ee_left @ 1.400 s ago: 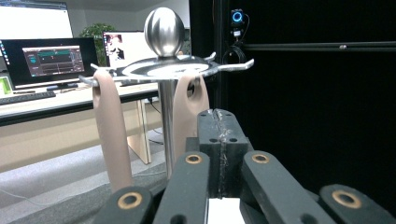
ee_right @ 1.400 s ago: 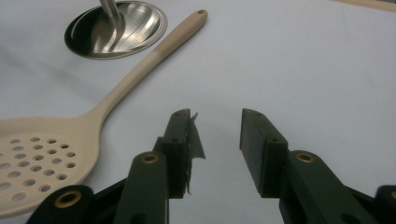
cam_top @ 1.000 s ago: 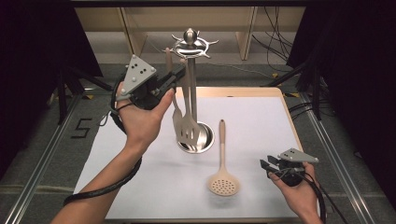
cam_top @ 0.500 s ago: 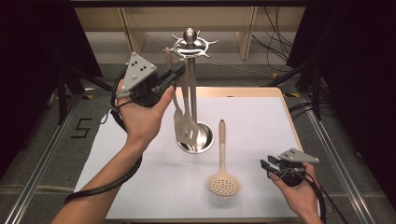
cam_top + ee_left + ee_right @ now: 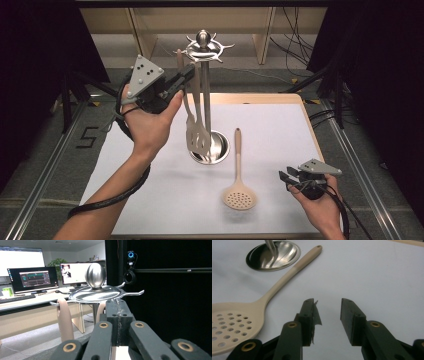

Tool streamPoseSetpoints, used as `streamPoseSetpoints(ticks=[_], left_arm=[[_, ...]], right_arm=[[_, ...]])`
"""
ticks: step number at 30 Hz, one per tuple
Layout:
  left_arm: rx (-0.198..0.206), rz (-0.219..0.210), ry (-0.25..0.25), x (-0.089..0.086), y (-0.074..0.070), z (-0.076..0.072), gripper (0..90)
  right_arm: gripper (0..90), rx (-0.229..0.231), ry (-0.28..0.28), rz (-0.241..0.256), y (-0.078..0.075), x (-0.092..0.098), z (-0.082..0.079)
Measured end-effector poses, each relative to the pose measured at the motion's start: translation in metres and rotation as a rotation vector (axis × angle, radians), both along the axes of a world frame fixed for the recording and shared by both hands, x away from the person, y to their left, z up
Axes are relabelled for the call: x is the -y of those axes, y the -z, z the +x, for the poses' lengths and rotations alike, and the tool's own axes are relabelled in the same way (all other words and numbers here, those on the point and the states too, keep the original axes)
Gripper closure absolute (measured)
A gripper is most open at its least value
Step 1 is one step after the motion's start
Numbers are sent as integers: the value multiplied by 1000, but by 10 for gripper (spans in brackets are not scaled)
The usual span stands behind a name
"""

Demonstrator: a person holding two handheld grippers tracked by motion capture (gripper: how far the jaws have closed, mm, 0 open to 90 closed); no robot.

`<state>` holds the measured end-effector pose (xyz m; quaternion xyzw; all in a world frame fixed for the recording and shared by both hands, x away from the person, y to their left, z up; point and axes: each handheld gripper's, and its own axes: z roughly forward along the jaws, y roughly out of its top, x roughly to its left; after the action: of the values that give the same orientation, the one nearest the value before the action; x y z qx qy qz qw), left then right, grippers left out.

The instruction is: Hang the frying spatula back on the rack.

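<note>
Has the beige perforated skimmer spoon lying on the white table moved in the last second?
No. The beige perforated skimmer spoon lies as before, its handle tip beside the round steel base of the utensil stand.

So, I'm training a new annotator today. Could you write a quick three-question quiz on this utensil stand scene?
1. True or false: the skimmer hangs on the stand.
2. Which gripper has its jaws apart: A the left gripper, B the right gripper?
3. Fill in: the slotted spatula hangs above the stand's round ____.

Key:
1. False; it lies flat on the white table cover.
2. B; the left gripper's jaws are pressed together up by the stand's top.
3. Base.
</note>
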<state>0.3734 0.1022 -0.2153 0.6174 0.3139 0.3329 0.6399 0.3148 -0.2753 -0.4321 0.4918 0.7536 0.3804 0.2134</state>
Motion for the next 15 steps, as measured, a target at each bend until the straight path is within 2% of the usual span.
streamPoseSetpoints(ticks=[5, 10, 11, 14, 15], left_arm=[[-1, -4, -11, -3, 0, 1, 895], [-2, -4, -20, -6, 0, 3, 895], [-3, -6, -23, -7, 0, 3, 895], [-3, -6, -28, -9, 0, 5, 895], [-5, -6, -31, -10, 0, 5, 895]], right_arm=[[646, -2, -1, 0, 0, 0, 0], [646, 31, -16, -30, 0, 3, 2], [646, 4, -1, -9, 0, 1, 0], [646, 27, -16, -33, 0, 3, 2], [646, 1, -1, -7, 0, 0, 0]])
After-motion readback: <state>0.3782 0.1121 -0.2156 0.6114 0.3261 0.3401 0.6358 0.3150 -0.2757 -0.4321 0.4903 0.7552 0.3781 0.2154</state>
